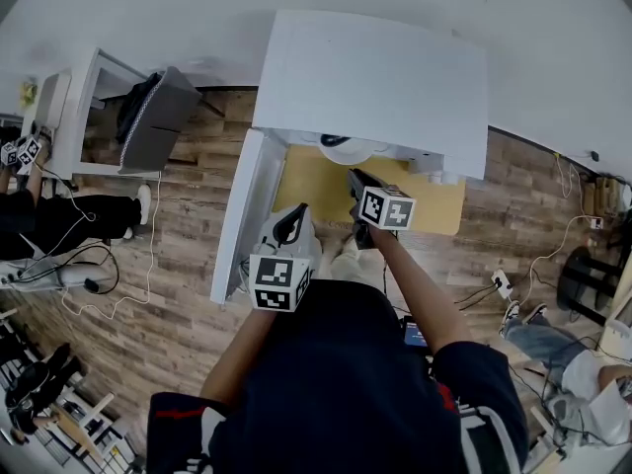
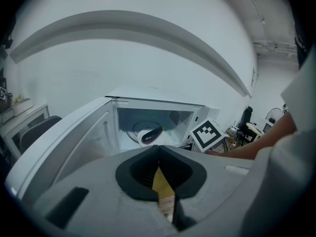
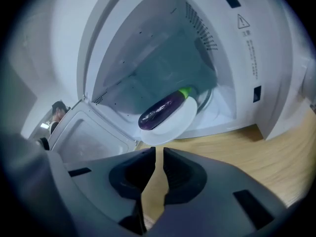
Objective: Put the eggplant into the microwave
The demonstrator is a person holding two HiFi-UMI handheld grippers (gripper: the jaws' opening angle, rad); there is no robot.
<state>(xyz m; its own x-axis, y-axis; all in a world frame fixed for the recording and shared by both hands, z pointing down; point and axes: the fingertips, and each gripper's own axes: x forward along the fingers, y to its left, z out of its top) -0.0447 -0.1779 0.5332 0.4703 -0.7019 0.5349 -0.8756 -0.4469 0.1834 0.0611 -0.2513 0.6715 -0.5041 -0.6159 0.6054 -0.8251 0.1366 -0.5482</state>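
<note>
On the left, we see the door (image 1: 237, 215) of the white microwave (image 1: 375, 77) swung wide open. Next comes our left tool (image 2: 158, 149), with its two jaws pressed together and nothing between them. Past it, the purple eggplant (image 3: 162, 110) lies on a white plate (image 3: 183, 118) inside the microwave, close to the front. On the right, our right tool (image 3: 159, 152) hangs over the yellow tabletop (image 3: 247, 152), just in front of the plate. Its jaws have a thin gap and hold nothing.
</note>
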